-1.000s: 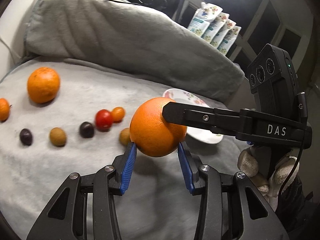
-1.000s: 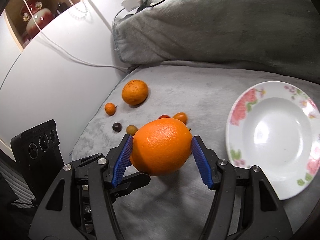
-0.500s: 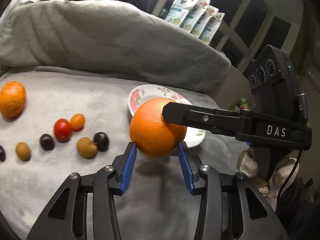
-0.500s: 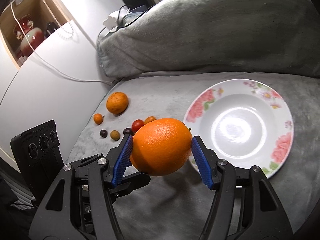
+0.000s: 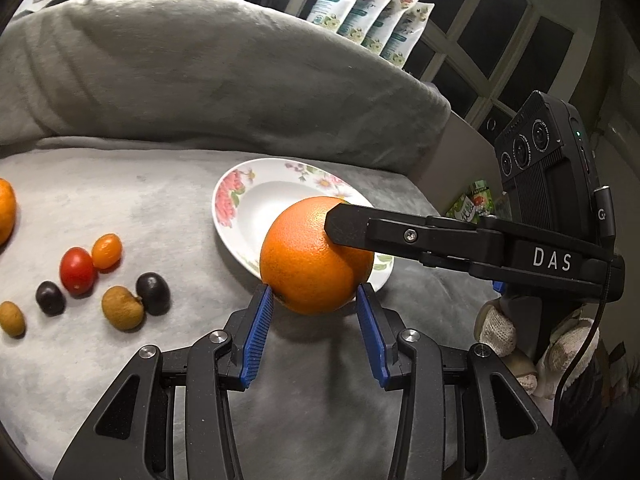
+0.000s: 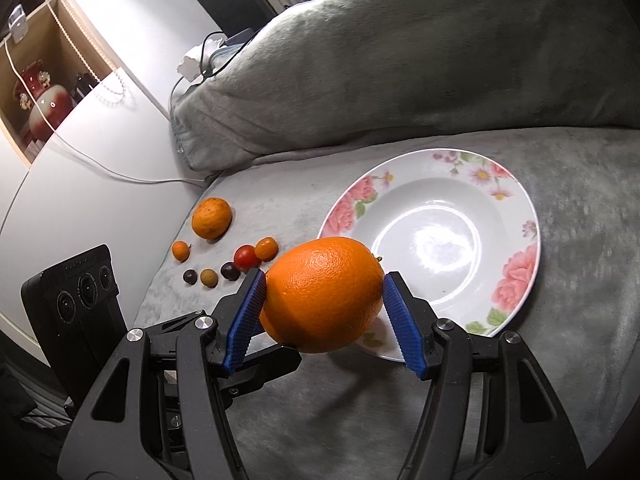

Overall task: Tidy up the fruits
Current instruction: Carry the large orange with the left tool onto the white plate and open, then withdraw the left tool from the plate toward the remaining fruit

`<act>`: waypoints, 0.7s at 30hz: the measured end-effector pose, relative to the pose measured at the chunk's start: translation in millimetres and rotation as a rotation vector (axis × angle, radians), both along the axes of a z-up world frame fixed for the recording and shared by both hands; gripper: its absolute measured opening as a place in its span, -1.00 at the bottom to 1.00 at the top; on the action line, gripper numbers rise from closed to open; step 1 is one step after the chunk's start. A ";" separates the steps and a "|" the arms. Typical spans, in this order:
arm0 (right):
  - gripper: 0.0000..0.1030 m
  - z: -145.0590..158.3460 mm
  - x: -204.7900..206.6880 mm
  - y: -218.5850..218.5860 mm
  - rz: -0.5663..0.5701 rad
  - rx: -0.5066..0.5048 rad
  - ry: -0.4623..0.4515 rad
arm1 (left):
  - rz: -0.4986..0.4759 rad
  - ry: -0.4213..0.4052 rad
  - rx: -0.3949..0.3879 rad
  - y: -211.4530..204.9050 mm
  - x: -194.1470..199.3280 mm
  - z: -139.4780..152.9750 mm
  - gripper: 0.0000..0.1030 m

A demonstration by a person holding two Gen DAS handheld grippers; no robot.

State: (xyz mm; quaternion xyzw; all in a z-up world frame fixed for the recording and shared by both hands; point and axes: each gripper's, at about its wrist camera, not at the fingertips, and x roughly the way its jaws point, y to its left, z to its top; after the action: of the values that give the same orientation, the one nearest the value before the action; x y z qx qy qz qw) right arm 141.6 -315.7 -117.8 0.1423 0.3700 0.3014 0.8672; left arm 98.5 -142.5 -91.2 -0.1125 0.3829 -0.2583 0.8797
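A large orange [image 5: 308, 256] [image 6: 320, 292] hangs above the grey blanket, just in front of the near rim of a white flowered plate [image 5: 240, 216] [image 6: 520, 208]. My right gripper [image 6: 324, 280] is shut on its sides with the blue pads. One black right finger [image 5: 400, 236] lies across the orange's top right. My left gripper [image 5: 314, 300] sits under the orange, its pad tips pressed on the fruit's lower sides. To the left on the blanket lie a red cherry tomato [image 5: 77, 265] [image 6: 245, 257], an orange one [image 5: 106, 251], dark grapes [image 5: 152, 293], a brown longan [image 5: 122, 307] and a mandarin [image 6: 211, 218].
A bulky grey pillow [image 5: 200, 72] runs along the back of the blanket. Several printed pouches [image 5: 368, 20] stand by the dark window. A white wall with a cable [image 6: 100, 168] borders the left side. A gloved hand [image 5: 500, 328] holds the right gripper.
Both grippers have carried the orange to the right, from over the small fruits to the plate's near rim. The grip on the orange looks the same.
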 end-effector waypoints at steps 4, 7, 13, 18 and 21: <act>0.24 -1.7 2.0 -4.1 -0.007 0.011 0.011 | -0.007 -0.004 0.015 -3.9 2.4 -1.1 -0.19; 0.24 0.7 0.6 -5.6 -0.017 0.006 0.000 | -0.007 -0.017 0.017 -6.9 2.2 0.1 -0.20; 0.24 9.9 -4.9 -12.9 -0.072 -0.024 -0.052 | -0.002 -0.056 0.038 -5.8 -4.5 7.5 -0.20; 0.50 14.9 -13.8 -21.7 -0.116 -0.037 -0.081 | 0.013 -0.057 0.041 0.7 -7.0 6.6 -0.20; 0.54 17.2 -18.0 -23.6 -0.127 -0.053 -0.096 | 0.025 -0.058 0.042 4.2 -8.7 5.9 -0.20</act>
State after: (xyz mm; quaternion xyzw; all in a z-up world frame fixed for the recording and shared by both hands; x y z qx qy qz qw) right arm 123.6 -339.3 -100.6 0.1279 0.3263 0.2423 0.9047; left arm 89.8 -138.3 -85.3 -0.0912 0.3613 -0.2424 0.8958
